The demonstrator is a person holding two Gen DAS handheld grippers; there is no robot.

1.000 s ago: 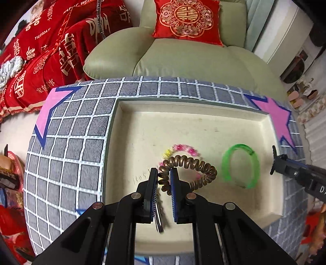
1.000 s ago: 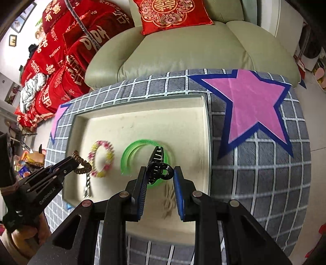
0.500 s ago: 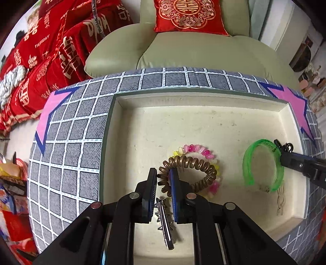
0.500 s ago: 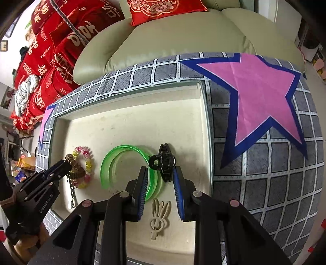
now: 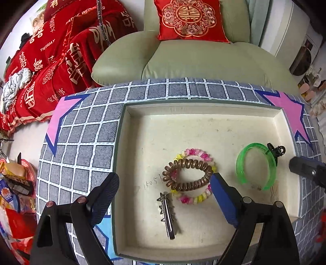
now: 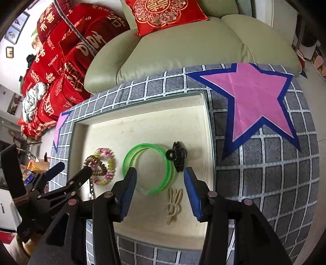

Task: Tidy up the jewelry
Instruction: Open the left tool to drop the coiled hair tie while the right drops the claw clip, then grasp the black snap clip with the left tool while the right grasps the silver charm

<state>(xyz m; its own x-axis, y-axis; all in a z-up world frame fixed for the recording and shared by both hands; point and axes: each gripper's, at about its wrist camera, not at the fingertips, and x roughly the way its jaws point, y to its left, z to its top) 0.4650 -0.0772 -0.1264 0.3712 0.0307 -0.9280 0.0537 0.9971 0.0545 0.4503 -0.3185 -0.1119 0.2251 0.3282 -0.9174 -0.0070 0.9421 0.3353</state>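
Note:
A cream tray (image 5: 203, 126) (image 6: 142, 126) lies on the grid cloth. In it a brown spiral hair tie (image 5: 188, 174) (image 6: 95, 162) rests on a pink and yellow bead bracelet (image 5: 195, 198) (image 6: 106, 177). A silver hair clip (image 5: 168, 216) lies in front of them. A green bangle (image 5: 255, 166) (image 6: 148, 167) lies to the right, with a black claw clip (image 5: 275, 151) (image 6: 177, 156) against it and a beige bunny clip (image 6: 174, 204) nearer. My left gripper (image 5: 165, 188) (image 6: 73, 168) is open and empty over the hair tie. My right gripper (image 6: 160, 183) is open and empty above the bangle.
The table cloth (image 5: 81, 142) has pink stars (image 6: 254, 102). A green sofa (image 5: 193, 61) with a red cushion (image 5: 189, 18) stands behind. Red bedding (image 5: 51, 67) is at the left. Packets (image 5: 12, 183) lie off the table's left edge.
Both grippers have opened. The left one let go of the brown hair tie onto the bead bracelet. The right one let go of the black claw clip beside the green bangle.

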